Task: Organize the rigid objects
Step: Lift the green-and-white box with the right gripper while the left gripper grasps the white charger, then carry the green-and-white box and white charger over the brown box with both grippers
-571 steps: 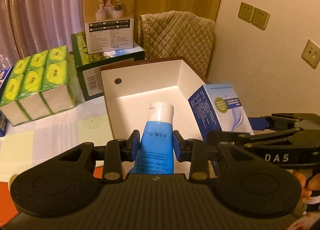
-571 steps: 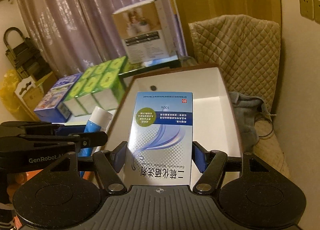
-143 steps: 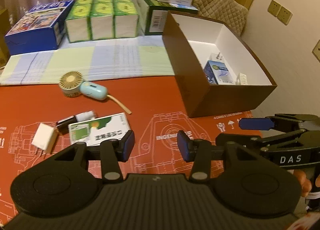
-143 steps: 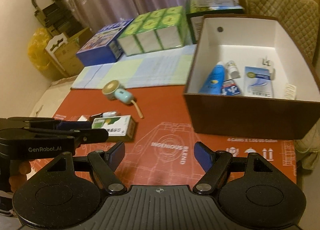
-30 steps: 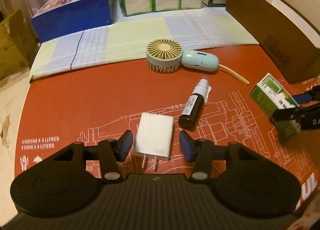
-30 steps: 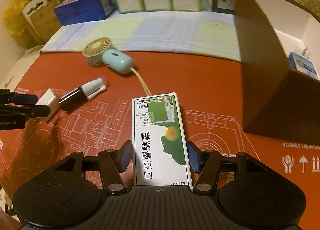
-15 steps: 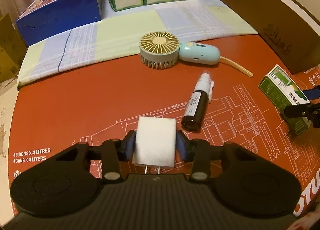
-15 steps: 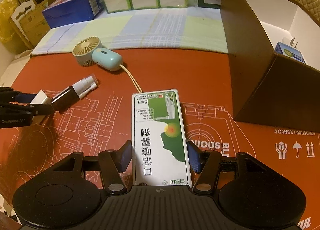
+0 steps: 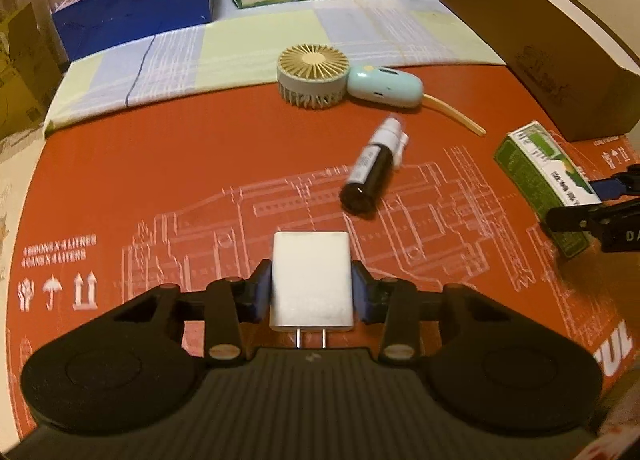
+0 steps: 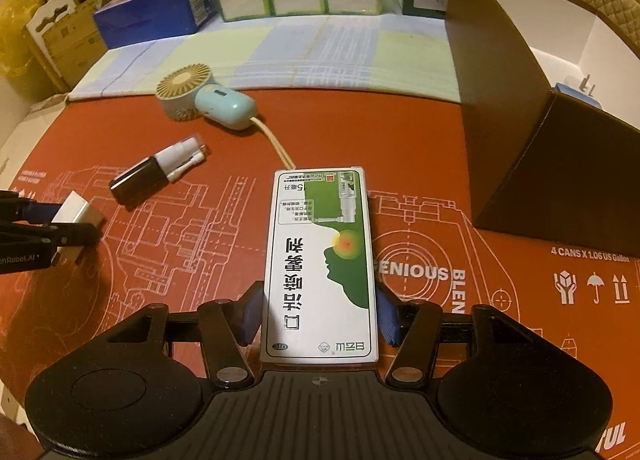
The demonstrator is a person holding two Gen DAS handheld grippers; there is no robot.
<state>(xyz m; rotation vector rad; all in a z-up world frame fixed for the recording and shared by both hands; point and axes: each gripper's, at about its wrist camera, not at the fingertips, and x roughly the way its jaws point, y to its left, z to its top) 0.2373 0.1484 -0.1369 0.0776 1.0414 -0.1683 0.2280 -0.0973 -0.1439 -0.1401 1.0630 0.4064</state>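
White charger [image 9: 311, 280]: left gripper [image 9: 311, 294] jaws have just been closing and now clamp it, low over the red bench [image 9: 160, 164]. Right gripper [image 10: 320, 312] holds the green carton [image 10: 320, 264]. Both items appear ready for transfer to the brown box [image 10: 512, 108]

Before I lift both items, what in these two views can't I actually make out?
- Brown box contents: right wrist view, near wall hides all but a blue corner.
- Charger prongs: left wrist view, gripper body cuts them off.
- Spray bottle label: left wrist view, blurred.
- Green carton far end: left wrist view, right gripper covers it.
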